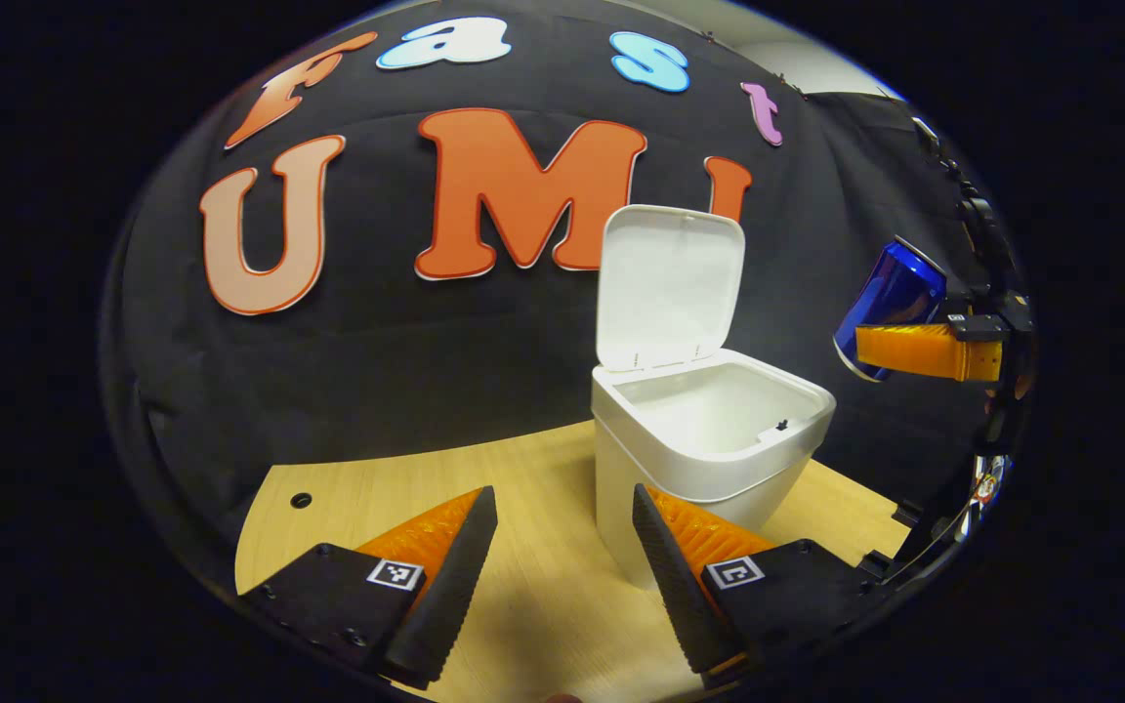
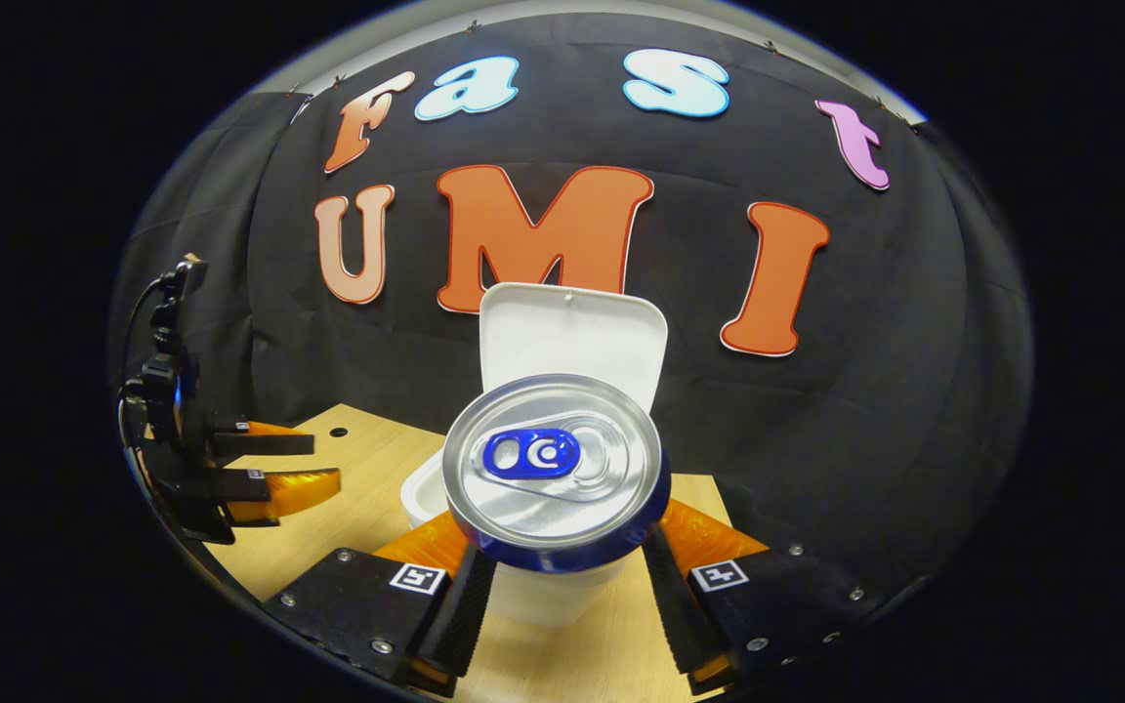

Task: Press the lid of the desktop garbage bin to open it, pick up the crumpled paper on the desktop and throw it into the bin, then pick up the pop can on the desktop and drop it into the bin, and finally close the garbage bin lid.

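Observation:
The white desktop bin [image 1: 699, 439] stands on the wooden table with its lid [image 1: 670, 288] raised upright. In the left gripper view my left gripper [image 1: 562, 557] is open just left of the bin, low over the table, nothing between its fingers. My right gripper [image 1: 924, 350] hangs in the air to the bin's right, shut on the blue pop can [image 1: 890, 308], which is tilted. In the right gripper view the pop can [image 2: 555, 469] faces me top-on, held by my right gripper [image 2: 562, 576] in front of the bin [image 2: 426, 493] and its open lid [image 2: 572, 332]. The bin's inside shows white; its bottom is hidden.
The light wooden table [image 1: 523, 605] has a small round hole [image 1: 301, 500] near its far left edge. The black cloth wall rises right behind the bin. In the right gripper view my left gripper [image 2: 270, 469] sits at the left over the table.

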Demonstrator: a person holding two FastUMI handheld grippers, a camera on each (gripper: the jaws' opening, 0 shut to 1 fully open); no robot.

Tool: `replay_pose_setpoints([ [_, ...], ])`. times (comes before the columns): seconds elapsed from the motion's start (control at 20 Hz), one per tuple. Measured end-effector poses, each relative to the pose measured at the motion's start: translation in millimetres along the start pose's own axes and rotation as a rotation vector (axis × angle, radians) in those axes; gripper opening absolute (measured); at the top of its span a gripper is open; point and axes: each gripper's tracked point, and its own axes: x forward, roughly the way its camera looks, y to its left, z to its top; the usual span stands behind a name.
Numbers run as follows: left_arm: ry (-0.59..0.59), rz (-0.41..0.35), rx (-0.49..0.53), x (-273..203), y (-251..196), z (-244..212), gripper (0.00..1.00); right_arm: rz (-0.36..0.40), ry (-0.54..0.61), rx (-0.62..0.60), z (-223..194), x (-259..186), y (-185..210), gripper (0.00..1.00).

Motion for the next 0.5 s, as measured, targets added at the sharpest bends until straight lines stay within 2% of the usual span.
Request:
replay_pose_setpoints([
  [0.5,0.066,0.225,-0.091,-40,65,-39,0.90,0.048,0.087,-0.015,-22,17,-2,0.77],
])
